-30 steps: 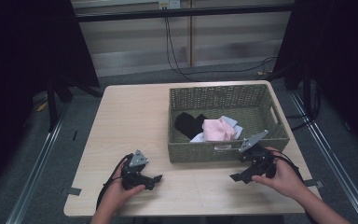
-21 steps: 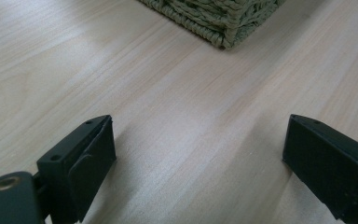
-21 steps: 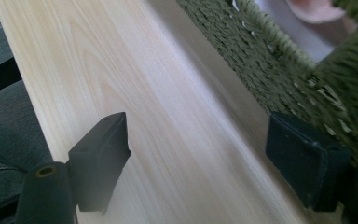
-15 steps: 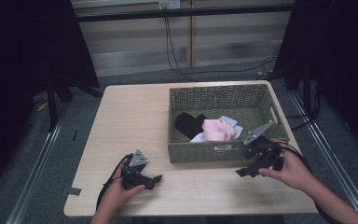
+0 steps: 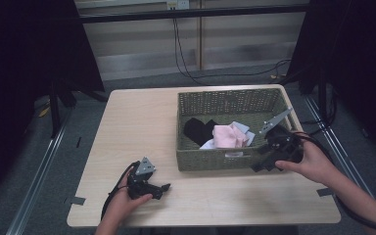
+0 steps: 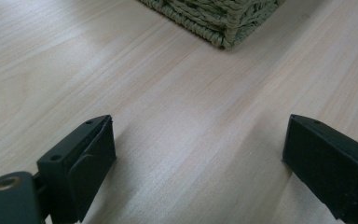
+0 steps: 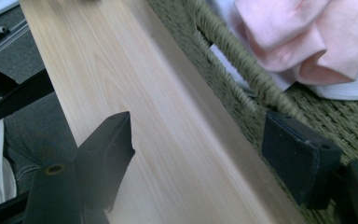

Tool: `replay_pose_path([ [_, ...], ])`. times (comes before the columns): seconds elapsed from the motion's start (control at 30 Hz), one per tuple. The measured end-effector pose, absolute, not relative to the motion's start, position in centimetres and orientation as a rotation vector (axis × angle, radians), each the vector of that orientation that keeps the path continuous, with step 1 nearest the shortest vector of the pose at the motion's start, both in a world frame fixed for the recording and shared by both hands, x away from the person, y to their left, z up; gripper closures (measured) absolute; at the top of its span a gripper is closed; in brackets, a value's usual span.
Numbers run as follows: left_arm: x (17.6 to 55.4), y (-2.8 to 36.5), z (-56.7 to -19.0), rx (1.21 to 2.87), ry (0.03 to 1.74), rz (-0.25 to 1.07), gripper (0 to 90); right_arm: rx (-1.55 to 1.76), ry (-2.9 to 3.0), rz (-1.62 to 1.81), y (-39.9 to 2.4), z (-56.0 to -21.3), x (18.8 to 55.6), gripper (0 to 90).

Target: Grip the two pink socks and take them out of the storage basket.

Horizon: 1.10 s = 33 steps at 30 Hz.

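From my station, the black cloth lies half hidden behind the pink cloth in the wicker basket, beyond my right gripper, whose empty jaws, just closing slightly, straddle the basket's near rim wide apart.

Left gripper low, jaws wide apart, empty. Right gripper raised, jaws just closing slightly, empty.

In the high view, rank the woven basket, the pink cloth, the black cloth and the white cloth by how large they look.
1. Woven basket, clearly largest.
2. Pink cloth and black cloth: look alike, and both are partly covered, so no ranking between them.
3. White cloth, only edges showing.
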<state>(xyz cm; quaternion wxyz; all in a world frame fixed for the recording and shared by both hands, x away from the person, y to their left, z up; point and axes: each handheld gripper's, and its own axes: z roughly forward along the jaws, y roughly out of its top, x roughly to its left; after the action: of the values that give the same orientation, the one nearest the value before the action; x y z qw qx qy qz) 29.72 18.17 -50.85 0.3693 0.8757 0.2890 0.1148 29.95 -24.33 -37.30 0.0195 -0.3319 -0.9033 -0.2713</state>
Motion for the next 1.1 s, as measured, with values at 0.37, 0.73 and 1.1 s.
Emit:
replay_pose_path([
  [0.37, 29.7, 18.2, -50.8, 2.250, 0.740, 0.293, 8.8, -1.063, -2.773, -0.819, -24.3, -35.8, 32.1, 25.0],
  [0.73, 29.7, 18.1, -50.9, 2.241, 0.748, 0.292, 8.6, -1.179, -2.775, -0.828, -25.6, -35.4, 35.4, 26.2],
  [1.1, 29.7, 18.1, -50.9, 2.240, 0.745, 0.294, 8.6, -1.256, -2.777, -0.771, -25.5, -37.2, 38.7, 28.4],
])
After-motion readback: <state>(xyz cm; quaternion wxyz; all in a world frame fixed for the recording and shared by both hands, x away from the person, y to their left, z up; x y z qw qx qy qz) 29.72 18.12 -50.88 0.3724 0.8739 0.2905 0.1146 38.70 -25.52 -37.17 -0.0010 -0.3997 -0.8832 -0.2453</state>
